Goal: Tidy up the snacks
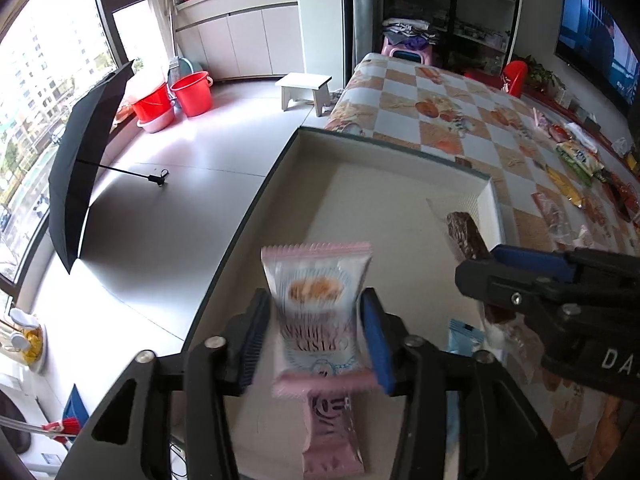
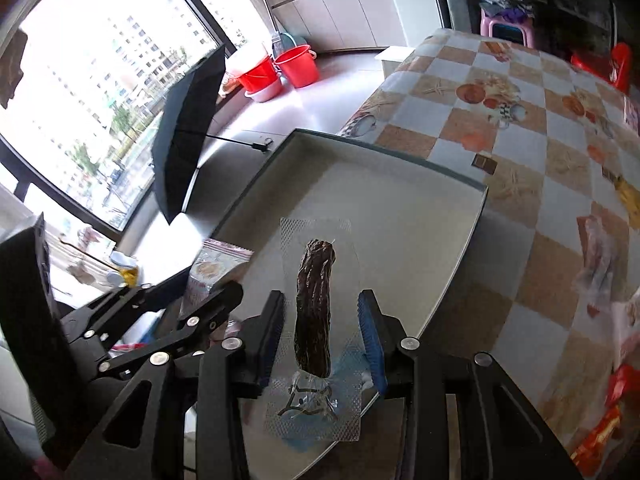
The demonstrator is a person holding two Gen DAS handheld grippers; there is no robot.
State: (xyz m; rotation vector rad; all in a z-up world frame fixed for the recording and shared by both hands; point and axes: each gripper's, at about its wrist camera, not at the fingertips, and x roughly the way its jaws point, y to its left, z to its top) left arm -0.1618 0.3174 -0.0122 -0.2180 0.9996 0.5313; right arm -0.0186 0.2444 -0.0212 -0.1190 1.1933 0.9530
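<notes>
My left gripper is shut on a pink-and-white snack packet and holds it above a shallow white tray at the table's near corner. A second pink packet lies below it in the tray. My right gripper stands around a clear-wrapped dark brown snack stick over the same tray; its blue pads are beside the wrap, contact unclear. The right gripper also shows in the left wrist view, with the brown stick at its tip.
Several loose snack packets lie on the checkered tablecloth at the right. A blue packet lies in the tray. On the floor to the left are an open black umbrella, red buckets and a white stool.
</notes>
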